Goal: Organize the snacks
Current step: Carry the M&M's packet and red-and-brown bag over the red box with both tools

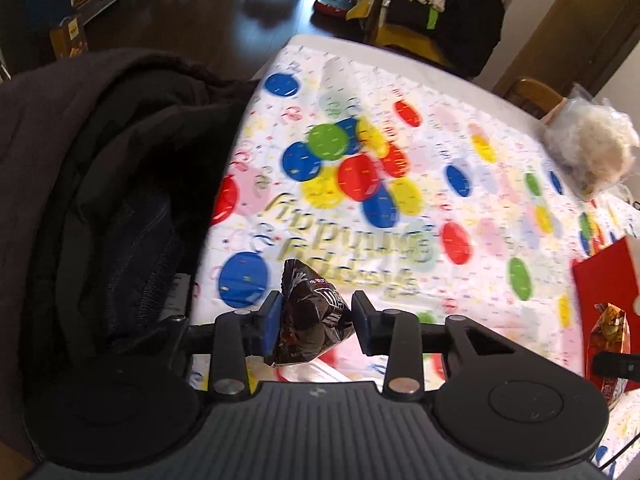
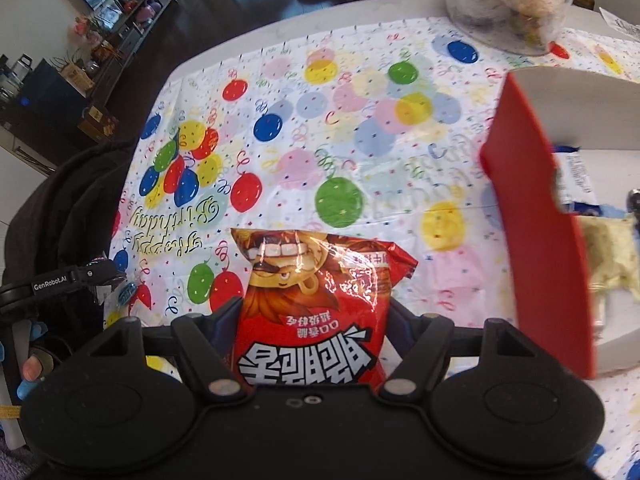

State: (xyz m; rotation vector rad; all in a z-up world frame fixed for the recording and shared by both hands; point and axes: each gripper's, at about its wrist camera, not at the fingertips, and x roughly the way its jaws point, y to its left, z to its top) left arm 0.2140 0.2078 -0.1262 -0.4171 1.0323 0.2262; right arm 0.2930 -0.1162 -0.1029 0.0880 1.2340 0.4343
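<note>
Big picture first: the balloon-print birthday tablecloth (image 2: 320, 128) fills both views, its lettering blurred in the left wrist view and sharp in the right. Next, the red-and-white box (image 2: 536, 208) stands open just right of the right gripper. Only the right view shows inside it: a pale yellow packet (image 2: 612, 256) and a white-and-blue wrapper (image 2: 576, 176), both cut off by the box wall and frame edge. The left view catches just a red corner of it. A dark coat (image 1: 100, 160) piles up at the table's left edge. The clear bag of pale puffs (image 2: 508, 0) sits far back, its contents hard to make out. Now the right gripper (image 2: 312, 320), clamped on the red snack bag (image 2: 316, 300), which hides its fingertips. Smallest: the left gripper (image 1: 316, 324) pinches a dark brown candy packet (image 1: 312, 320) between blue pads, lifted over the table's near-left part.
</note>
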